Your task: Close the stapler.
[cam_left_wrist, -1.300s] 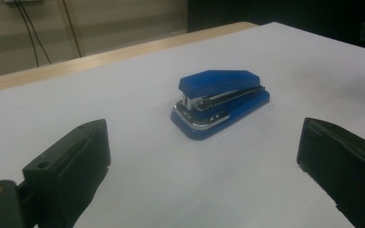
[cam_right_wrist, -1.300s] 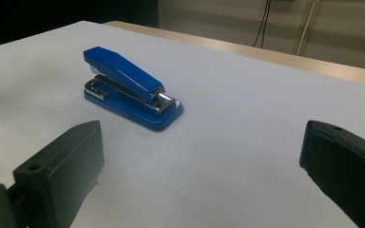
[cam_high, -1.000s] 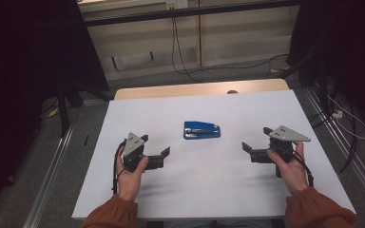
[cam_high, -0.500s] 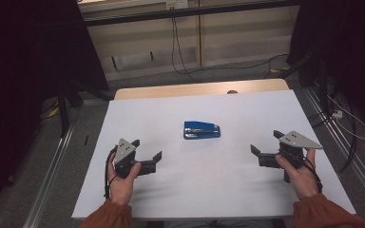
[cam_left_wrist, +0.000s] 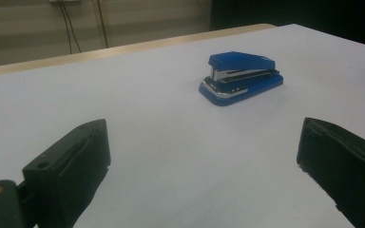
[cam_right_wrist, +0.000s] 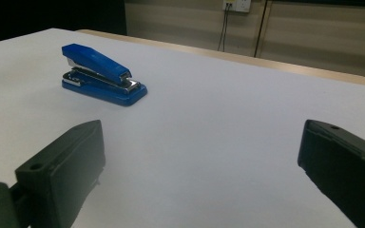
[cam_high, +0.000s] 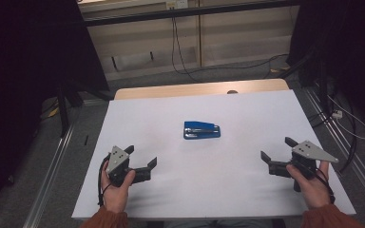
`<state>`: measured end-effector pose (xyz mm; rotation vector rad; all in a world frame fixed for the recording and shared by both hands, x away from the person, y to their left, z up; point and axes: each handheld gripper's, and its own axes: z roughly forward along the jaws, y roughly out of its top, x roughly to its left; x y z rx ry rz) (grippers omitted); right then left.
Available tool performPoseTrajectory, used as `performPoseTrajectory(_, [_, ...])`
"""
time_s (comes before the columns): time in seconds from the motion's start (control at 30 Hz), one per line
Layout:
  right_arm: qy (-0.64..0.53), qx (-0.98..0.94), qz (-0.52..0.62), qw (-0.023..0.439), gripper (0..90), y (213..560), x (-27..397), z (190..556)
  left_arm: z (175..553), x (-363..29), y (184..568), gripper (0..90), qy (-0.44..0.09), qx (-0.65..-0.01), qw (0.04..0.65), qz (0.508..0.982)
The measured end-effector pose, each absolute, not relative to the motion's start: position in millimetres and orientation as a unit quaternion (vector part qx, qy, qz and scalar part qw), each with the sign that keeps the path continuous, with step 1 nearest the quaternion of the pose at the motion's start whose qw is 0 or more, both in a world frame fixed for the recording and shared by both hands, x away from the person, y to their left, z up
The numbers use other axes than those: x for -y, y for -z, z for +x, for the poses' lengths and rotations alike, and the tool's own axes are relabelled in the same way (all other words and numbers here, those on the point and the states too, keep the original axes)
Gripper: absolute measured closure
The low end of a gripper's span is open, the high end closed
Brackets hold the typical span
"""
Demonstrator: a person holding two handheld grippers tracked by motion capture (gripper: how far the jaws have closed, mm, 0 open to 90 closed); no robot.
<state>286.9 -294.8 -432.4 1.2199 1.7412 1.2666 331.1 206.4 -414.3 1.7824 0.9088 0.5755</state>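
Observation:
A blue stapler [cam_high: 202,129] lies flat in the middle of the white table [cam_high: 247,109]. My left gripper [cam_high: 140,156] rests low near the front left of the table, open and holding nothing; its jaws point toward the stapler [cam_left_wrist: 240,77], which lies well beyond them. At the front right my right gripper [cam_high: 278,148] is open too, jaws wide apart and bare. From it the stapler [cam_right_wrist: 102,75] appears far off to the upper left.
The table's wooden far edge [cam_high: 199,89] shows beyond the white sheet. Metal rails [cam_high: 52,166] run along both sides on the floor, and cables [cam_high: 180,52] hang at the back wall. Dark stands [cam_high: 66,95] flank the table.
Both hands have drawn back toward the front edge of the table and lowered. The stapler has stayed where it was.

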Motion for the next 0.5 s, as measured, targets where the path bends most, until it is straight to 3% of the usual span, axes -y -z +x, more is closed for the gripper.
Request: performPoseTrajectory(0.5, [-0.473, -0.653, 0.487, 0.336, 0.9, 438.2, 297.3, 264.8, 314.2, -224.2, 419.0, 3.9, -0.248, -0.403, 0.496, 0.728])
